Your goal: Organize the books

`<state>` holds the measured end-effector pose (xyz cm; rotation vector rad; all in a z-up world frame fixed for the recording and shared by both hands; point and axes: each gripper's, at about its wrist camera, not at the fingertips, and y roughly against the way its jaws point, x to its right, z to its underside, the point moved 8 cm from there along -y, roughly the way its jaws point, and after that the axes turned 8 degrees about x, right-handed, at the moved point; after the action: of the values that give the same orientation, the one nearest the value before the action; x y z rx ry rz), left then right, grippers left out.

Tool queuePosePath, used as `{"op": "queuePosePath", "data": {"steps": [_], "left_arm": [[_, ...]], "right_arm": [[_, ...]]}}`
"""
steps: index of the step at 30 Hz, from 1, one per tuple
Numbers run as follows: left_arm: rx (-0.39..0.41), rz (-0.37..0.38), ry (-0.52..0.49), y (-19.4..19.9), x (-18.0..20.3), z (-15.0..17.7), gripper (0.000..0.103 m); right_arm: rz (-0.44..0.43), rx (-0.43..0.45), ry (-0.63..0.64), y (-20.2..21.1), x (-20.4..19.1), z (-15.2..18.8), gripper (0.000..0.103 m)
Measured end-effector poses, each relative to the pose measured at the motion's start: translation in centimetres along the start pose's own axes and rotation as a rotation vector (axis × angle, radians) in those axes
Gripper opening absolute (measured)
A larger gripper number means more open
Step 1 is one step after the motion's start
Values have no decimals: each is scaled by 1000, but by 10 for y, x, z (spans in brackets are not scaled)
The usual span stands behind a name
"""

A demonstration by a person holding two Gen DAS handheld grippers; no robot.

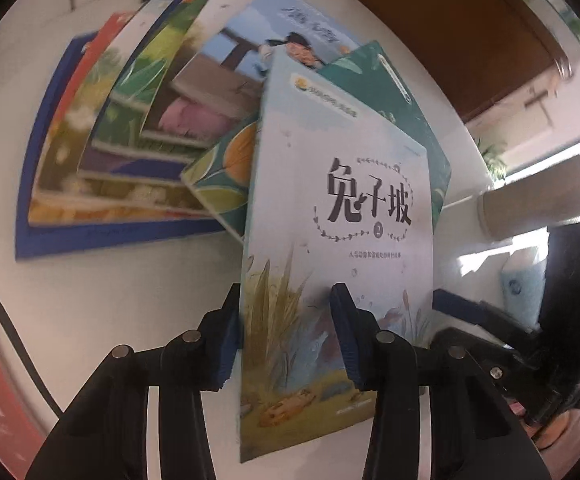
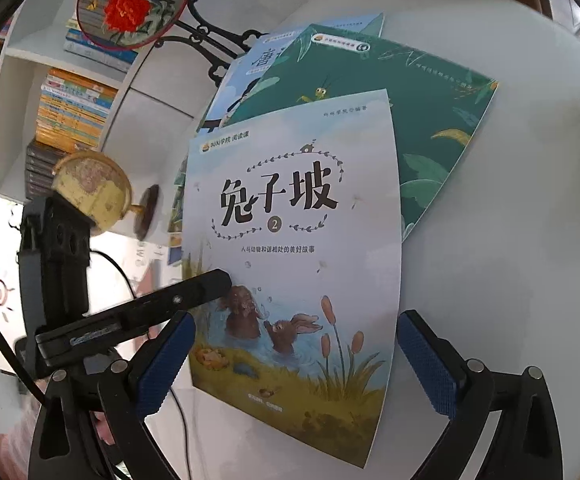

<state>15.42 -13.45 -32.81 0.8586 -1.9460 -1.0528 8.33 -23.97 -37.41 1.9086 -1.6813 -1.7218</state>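
Left gripper (image 1: 285, 336) has its pads on either side of the rabbit-cover book's (image 1: 330, 240) left edge; contact cannot be confirmed. Book lies on the white tabletop (image 2: 490, 280), overlapping a green book (image 2: 410, 112). Right gripper (image 2: 296, 364) is spread wide, straddling the book's lower edge.

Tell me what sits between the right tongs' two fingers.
The pale rabbit book lies there, its lower part in the gap, neither pad touching it. The right tongs stand wide. The right wrist view shows this.
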Motion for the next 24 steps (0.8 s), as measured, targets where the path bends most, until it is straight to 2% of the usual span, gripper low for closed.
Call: {"op": "queuePosePath", "data": {"steps": [1, 3, 4, 5, 6, 8, 11, 13, 17, 22, 24], "left_arm": [[5, -8, -8, 2, 1, -1, 37], [20, -28, -12, 7, -1, -1, 34], [28, -35, -12, 8, -3, -3, 32], [36, -37, -11, 11, -5, -3, 30], [43, -27, -5, 15, -7, -2, 28], [58, 14, 3, 22, -7, -1, 27], [90, 37, -5, 34, -7, -1, 27], [108, 26, -13, 39, -5, -1, 27], [138, 24, 2, 52, -9, -5, 27], [151, 16, 31, 63, -24, 4, 27], [158, 23, 45, 66, -28, 6, 27]], "right_arm": [[16, -3, 9, 1, 1, 0, 92], [57, 4, 15, 7, 5, 1, 67], [55, 18, 10, 12, 6, 0, 60], [40, 36, -3, 18, 7, 0, 47], [-2, 64, -23, 28, 5, -2, 39], [-84, 85, -29, 41, -5, -3, 31], [-115, 76, 34, 48, -22, -1, 30], [-118, 42, 62, 41, -32, 4, 30], [-68, 19, 107, 29, -49, 13, 30], [-53, 3, 139, 26, -58, 19, 23], [-30, 4, 175, 25, -62, 20, 14]]}}
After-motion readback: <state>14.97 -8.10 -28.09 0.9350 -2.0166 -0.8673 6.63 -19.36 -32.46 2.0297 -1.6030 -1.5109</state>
